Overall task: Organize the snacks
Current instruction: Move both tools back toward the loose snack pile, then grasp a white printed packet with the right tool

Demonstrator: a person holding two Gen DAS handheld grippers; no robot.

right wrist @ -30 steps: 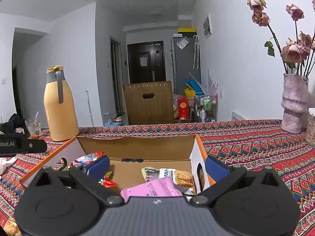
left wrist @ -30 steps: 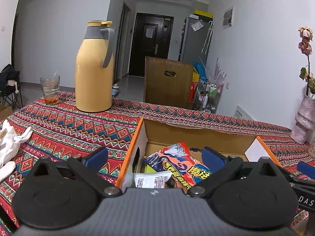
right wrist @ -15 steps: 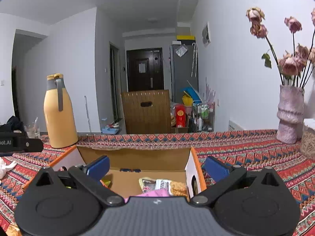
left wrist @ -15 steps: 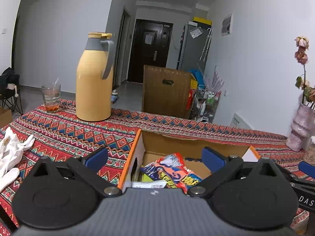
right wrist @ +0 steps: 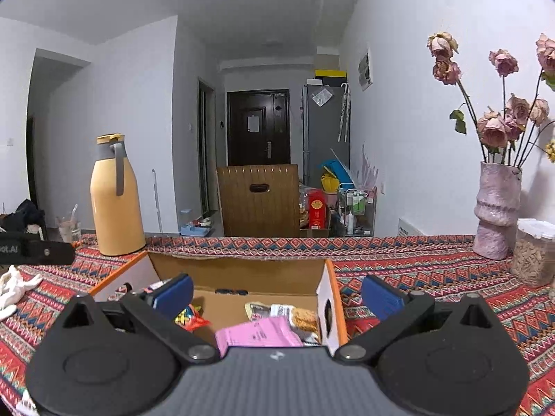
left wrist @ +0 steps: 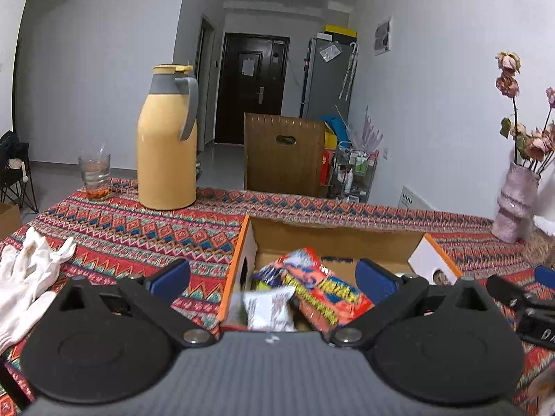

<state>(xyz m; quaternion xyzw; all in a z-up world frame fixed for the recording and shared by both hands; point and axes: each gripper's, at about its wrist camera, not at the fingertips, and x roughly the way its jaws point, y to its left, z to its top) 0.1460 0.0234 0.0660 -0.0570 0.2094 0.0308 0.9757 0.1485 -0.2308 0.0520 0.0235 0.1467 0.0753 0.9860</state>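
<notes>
Left wrist view, sweeping across: white gloves [left wrist: 31,270] on the patterned tablecloth [left wrist: 138,228], yellow thermos [left wrist: 166,138], then the left gripper [left wrist: 274,277], jaws spread and holding nothing, over the cardboard box [left wrist: 333,239] with an orange snack packet [left wrist: 322,287] inside. Right wrist view: right gripper [right wrist: 277,293] spread wide too, pink packet [right wrist: 260,334] in the box below, pink vase [right wrist: 496,204] far right.

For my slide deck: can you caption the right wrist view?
Open right tongs above a cardboard box holding a pink packet and other snacks, on a patterned tablecloth.
</notes>
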